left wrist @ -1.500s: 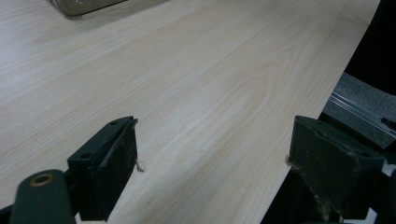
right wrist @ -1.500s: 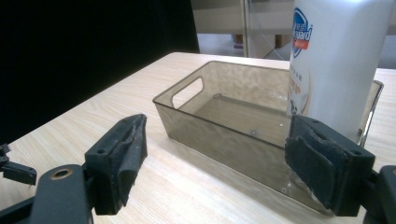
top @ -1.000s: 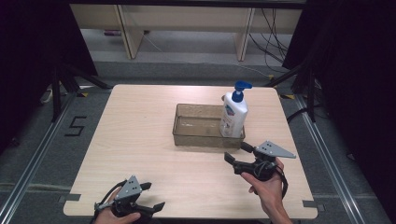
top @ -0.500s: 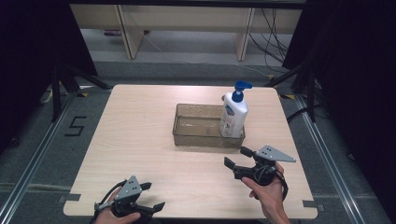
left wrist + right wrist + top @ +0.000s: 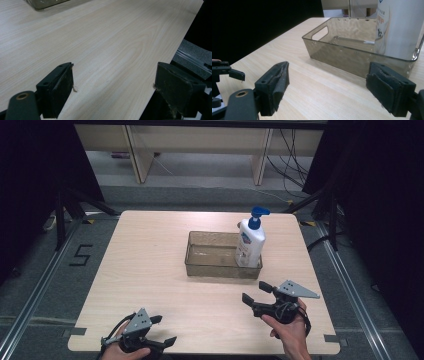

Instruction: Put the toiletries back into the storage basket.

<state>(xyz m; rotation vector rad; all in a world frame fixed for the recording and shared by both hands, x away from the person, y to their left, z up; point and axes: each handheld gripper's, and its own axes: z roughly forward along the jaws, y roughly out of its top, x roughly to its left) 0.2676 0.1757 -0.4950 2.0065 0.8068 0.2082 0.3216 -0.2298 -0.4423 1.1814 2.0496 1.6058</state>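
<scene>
1. The lotion bottle (image 5: 250, 242) stands upright in the right end of the clear bin (image 5: 210, 265), near the middle of the desk (image 5: 150, 285); probably it was put there to stay steady.
2. The right tongs (image 5: 256, 292) are wide and empty, just in front of the bin and pointing toward it.
3. The left tongs (image 5: 162, 330) rest wide and empty at the near edge of the desk.
4. In the right gripper view the bottle's (image 5: 399, 27) top is cut off, and its label is too small to read.

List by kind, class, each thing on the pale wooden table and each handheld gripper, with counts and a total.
White pump bottle with blue pump head, standing in the bin: 1
Clear smoky plastic rectangular bin: 1
Black two-jaw grippers, left gripper and right gripper, both open and holding nothing: 2
Total: 4
</scene>
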